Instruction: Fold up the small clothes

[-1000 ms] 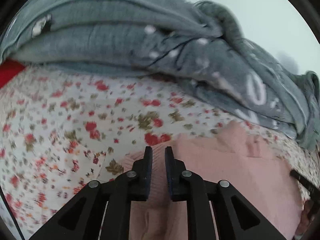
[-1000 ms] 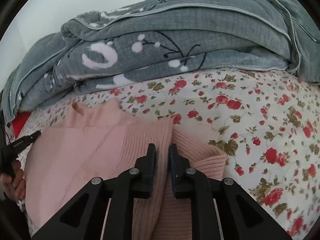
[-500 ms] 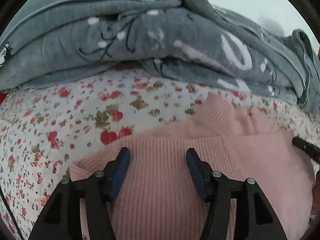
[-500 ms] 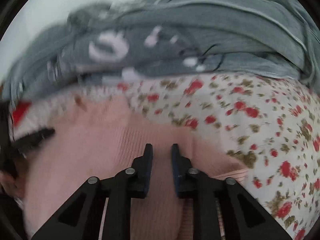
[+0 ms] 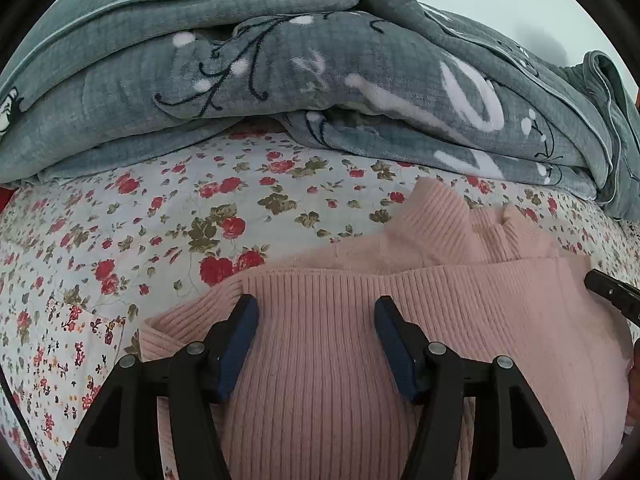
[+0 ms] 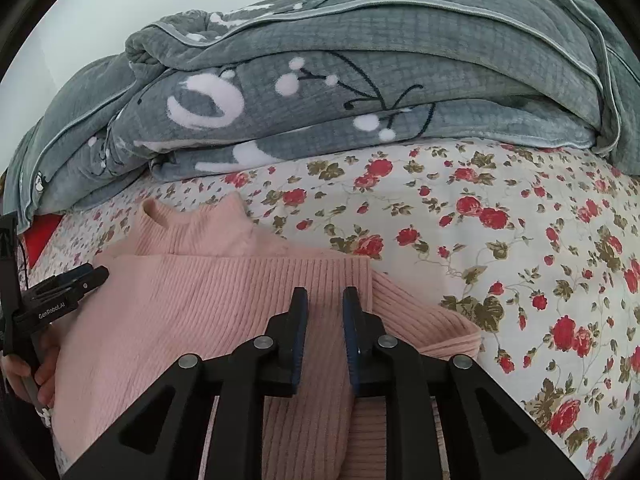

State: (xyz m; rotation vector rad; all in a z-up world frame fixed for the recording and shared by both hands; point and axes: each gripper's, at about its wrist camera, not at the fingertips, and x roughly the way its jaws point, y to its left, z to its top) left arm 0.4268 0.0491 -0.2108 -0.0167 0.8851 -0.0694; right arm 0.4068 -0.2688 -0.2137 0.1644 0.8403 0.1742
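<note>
Left gripper (image 5: 316,316) fingers have sprung wide, releasing the folded pink sweater (image 5: 400,300) on the bed (image 5: 120,220), while right gripper (image 6: 325,308), just opening, stands slightly apart; both should lift straight off.

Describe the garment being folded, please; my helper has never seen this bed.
Find the bed's floral sheet, white with red roses. In front of the heaped grey blanket lies a pink ribbed sweater, high collar towards the blanket. It is the only plain pink, fine-ribbed knit there.
</note>
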